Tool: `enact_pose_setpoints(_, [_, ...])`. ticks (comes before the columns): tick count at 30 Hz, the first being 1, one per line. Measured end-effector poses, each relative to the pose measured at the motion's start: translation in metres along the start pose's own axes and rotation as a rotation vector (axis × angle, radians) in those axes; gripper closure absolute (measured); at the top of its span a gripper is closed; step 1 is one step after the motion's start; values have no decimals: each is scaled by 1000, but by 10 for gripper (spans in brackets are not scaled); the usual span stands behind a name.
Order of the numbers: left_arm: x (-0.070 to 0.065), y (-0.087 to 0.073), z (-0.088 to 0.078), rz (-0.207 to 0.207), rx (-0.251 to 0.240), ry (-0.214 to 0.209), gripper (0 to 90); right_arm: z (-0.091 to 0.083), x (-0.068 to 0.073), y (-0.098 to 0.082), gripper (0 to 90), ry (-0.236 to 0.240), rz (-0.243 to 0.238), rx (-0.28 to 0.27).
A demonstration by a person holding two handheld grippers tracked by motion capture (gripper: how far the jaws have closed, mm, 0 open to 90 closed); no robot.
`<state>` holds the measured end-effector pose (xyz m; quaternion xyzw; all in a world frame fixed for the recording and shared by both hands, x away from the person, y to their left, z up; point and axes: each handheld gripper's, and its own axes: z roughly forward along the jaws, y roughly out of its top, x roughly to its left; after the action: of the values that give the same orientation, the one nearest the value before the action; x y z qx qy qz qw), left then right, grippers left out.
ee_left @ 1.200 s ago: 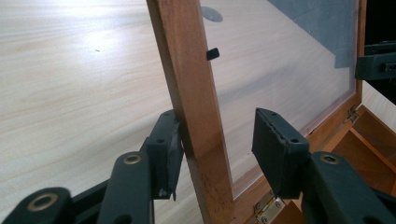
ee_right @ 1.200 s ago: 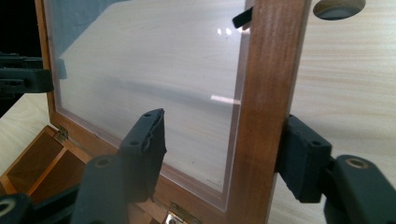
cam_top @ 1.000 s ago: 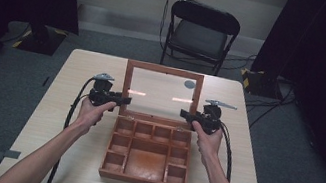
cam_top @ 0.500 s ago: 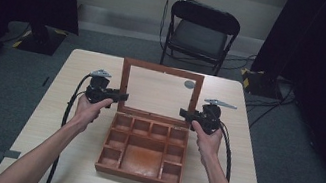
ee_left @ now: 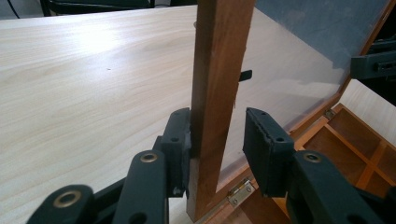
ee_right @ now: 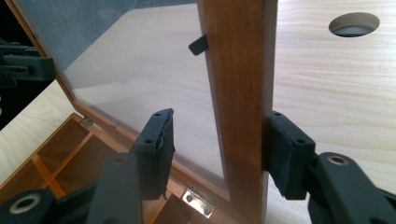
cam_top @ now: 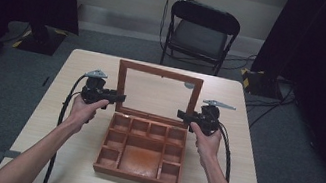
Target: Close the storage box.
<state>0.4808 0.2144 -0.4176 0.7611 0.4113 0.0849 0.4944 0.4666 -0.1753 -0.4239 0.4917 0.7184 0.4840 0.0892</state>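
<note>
The wooden box (cam_top: 139, 154) sat open near the front edge of the table (cam_top: 94, 66), reddish-brown, its tray split into small square compartments around one wide central well. At the back of the box the lid (cam_top: 161, 70) stood nearly upright on small brass hinges (ee_left: 240, 191). It was a wooden frame around a clear pane, with a small dark tab (ee_left: 245, 73) on the pane side of its left rail. At the box's left rear corner the left gripper (cam_top: 119, 97) straddled the lid's side rail: one pad lay against the wood, while the other stood just off it, so the jaws were not clamped. At the box's right rear corner the right gripper (cam_top: 181, 113) straddled the opposite rail in the same way, its outer pad touching the wood and its inner pad well clear of it; those jaws had just been opening. Beyond the box, past the table's far edge, stood a black folding chair (cam_top: 201, 32).
</note>
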Motion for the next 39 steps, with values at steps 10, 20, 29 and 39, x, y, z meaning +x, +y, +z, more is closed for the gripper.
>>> enact_pose_setpoints(10, [-4, 0, -6, 10, 7, -13, 598, -6, 5, 4, 350, 37, 11, -20])
enact_pose_setpoints(20, [-11, -2, -13, 14, 12, -40, 526, -19, 6, 2, 357, 55, 28, -24])
enact_pose_setpoints(29, [-23, -3, -17, 53, 37, -30, 428, -27, 13, -3, 312, 44, 40, -8])
enact_pose_setpoints(39, [-28, -9, -24, 61, 43, -50, 417, -32, 18, -12, 264, 48, 35, 31])
